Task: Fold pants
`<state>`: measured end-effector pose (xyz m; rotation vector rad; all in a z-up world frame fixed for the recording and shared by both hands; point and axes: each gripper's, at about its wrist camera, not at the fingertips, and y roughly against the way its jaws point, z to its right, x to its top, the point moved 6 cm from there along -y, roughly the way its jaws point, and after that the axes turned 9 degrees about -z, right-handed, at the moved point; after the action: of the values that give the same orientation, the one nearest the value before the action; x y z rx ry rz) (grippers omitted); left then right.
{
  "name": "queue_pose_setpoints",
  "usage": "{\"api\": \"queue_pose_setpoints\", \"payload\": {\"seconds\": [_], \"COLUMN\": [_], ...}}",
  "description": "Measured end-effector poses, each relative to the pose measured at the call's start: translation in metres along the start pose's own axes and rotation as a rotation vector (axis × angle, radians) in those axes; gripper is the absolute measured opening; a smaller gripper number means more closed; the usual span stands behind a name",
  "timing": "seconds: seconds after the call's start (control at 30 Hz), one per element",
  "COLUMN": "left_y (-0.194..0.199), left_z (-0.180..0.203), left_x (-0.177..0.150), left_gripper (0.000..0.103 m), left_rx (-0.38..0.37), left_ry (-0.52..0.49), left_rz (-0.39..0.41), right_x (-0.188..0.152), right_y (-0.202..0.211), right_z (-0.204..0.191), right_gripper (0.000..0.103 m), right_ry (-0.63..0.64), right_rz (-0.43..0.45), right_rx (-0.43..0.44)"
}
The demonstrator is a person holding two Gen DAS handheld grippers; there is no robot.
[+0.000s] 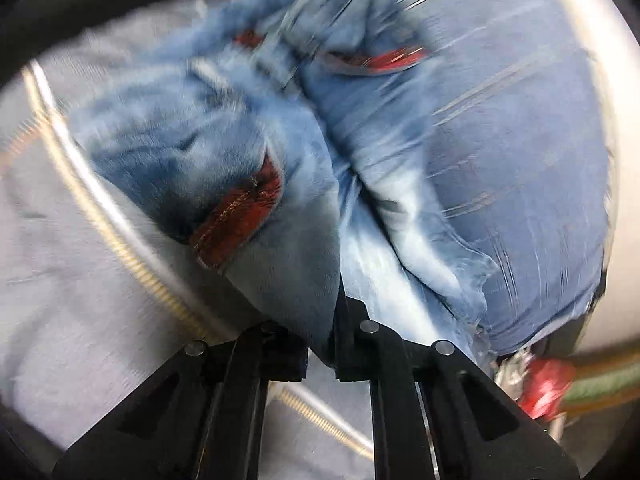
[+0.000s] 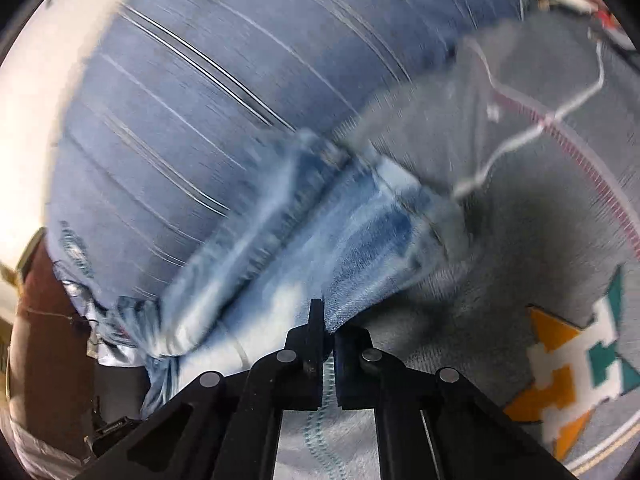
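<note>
The pants are light blue washed jeans (image 1: 224,136) with red-lined rips, bunched and lifted in the left wrist view. My left gripper (image 1: 334,332) is shut on a fold of the jeans near its fingertips. In the right wrist view the jeans (image 2: 320,240) hang as a twisted band running up and away. My right gripper (image 2: 326,328) is shut on an edge of the denim. Both views are motion-blurred.
A blue striped fabric (image 2: 192,112) lies behind the jeans in both views. A grey rug (image 2: 540,240) with an orange, white and teal pattern (image 2: 576,376) and a curved stitched line lies below. A red object (image 1: 548,384) sits at the right.
</note>
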<state>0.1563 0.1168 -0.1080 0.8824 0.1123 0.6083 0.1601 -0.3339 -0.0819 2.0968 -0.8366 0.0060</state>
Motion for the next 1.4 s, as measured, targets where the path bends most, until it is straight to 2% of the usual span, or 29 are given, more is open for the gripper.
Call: {"api": "queue_pose_setpoints", "payload": {"seconds": [0.07, 0.13, 0.2, 0.3, 0.4, 0.5, 0.6, 0.67, 0.77, 0.83, 0.93, 0.97, 1.03, 1.1, 1.23, 1.37, 1.4], "left_y": [0.016, 0.026, 0.032, 0.037, 0.033, 0.015, 0.021, 0.029, 0.027, 0.022, 0.017, 0.019, 0.025, 0.03, 0.029, 0.051, 0.056], "left_z": [0.0, -0.008, -0.024, -0.034, -0.032, -0.029, -0.027, -0.025, -0.028, -0.035, -0.042, -0.042, -0.043, -0.046, -0.055, -0.047, -0.043], "left_x": [-0.017, -0.038, -0.057, -0.074, -0.079, -0.082, -0.085, -0.083, -0.081, -0.081, -0.083, -0.083, -0.083, -0.085, -0.092, -0.097, -0.099], "left_gripper": [0.006, 0.006, 0.006, 0.006, 0.006, 0.006, 0.006, 0.006, 0.007, 0.007, 0.009, 0.01, 0.015, 0.016, 0.016, 0.016, 0.016], "left_rx": [0.008, 0.038, 0.062, 0.044, 0.095, 0.158, 0.138, 0.135, 0.181, 0.19, 0.197, 0.188, 0.174, 0.172, 0.179, 0.161, 0.162], "left_ry": [-0.059, -0.099, -0.095, -0.059, -0.083, -0.097, -0.092, -0.11, -0.127, -0.105, -0.085, -0.086, -0.092, -0.092, -0.067, -0.089, -0.103], "left_rz": [0.015, 0.017, 0.017, 0.014, 0.015, -0.008, 0.015, 0.045, 0.048, 0.015, -0.02, -0.02, -0.003, 0.013, -0.003, 0.106, 0.13], "right_x": [-0.009, -0.029, -0.047, -0.076, -0.089, -0.089, -0.09, -0.095, -0.104, -0.107, -0.109, -0.107, -0.101, -0.097, -0.097, -0.095, -0.094], "right_y": [0.015, 0.034, 0.047, 0.064, 0.07, 0.065, 0.067, 0.078, 0.085, 0.072, 0.051, 0.053, 0.071, 0.084, 0.097, 0.138, 0.144], "right_z": [-0.004, -0.002, 0.001, 0.013, 0.019, 0.022, 0.022, 0.014, -0.002, -0.002, 0.014, 0.017, 0.018, 0.02, 0.024, 0.012, 0.007], "right_gripper": [0.003, 0.003, 0.003, 0.003, 0.003, 0.003, 0.003, 0.003, 0.003, 0.003, 0.004, 0.005, 0.01, 0.014, 0.015, 0.015, 0.015], "right_ry": [0.023, 0.057, 0.067, 0.053, 0.039, 0.025, 0.012, 0.058, 0.163, 0.182, 0.1, 0.081, 0.063, 0.059, 0.03, 0.059, 0.082], "right_rz": [0.002, 0.009, 0.001, -0.007, -0.011, -0.019, 0.008, 0.058, 0.102, 0.045, -0.05, -0.037, 0.054, 0.11, 0.153, 0.327, 0.344], "right_rx": [0.023, 0.01, 0.018, 0.041, 0.045, 0.02, 0.011, -0.005, -0.058, -0.089, -0.09, -0.092, -0.06, -0.078, -0.056, -0.034, -0.026]}}
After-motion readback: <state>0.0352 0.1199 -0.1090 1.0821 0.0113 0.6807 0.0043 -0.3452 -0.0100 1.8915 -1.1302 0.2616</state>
